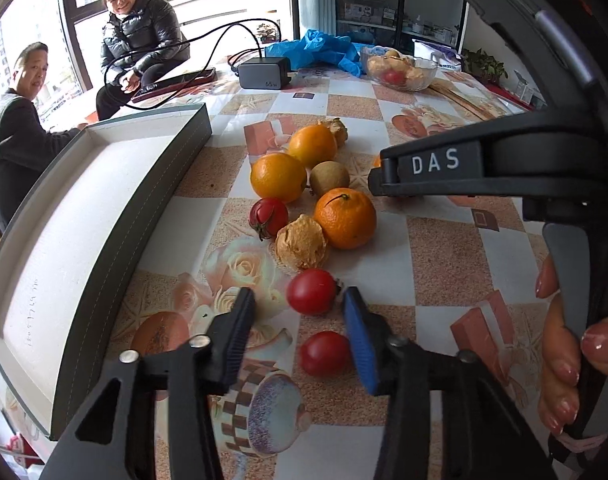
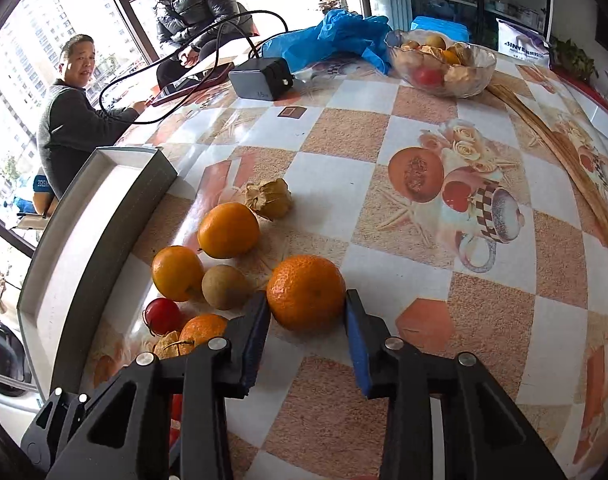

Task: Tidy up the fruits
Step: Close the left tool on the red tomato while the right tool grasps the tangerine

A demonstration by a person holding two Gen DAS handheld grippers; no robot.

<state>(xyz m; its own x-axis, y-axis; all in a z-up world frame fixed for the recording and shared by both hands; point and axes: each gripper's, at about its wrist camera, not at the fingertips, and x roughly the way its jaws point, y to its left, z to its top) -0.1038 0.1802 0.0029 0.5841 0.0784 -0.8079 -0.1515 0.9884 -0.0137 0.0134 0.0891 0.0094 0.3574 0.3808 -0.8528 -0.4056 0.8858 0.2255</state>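
Fruit lies loose on the patterned tablecloth beside a grey box (image 1: 76,240) with a white, empty inside. My left gripper (image 1: 298,300) is open around two cherry tomatoes (image 1: 311,291) (image 1: 325,354); the nearer one touches the blue right pad, the left pad stands clear. Beyond them lie a husked physalis (image 1: 302,242), another tomato (image 1: 268,216), a mandarin (image 1: 345,218), a kiwi (image 1: 329,178) and two oranges (image 1: 278,178). My right gripper (image 2: 307,304) is shut on another mandarin (image 2: 305,292), a pad against each side. It also shows side-on as the right gripper (image 1: 383,178).
A glass bowl (image 1: 401,70) with more fruit stands at the back right, next to a blue plastic bag (image 1: 315,50). A grey charger (image 1: 264,73) with black cables and a phone lie at the back. Two people sit beyond the table's far left edge.
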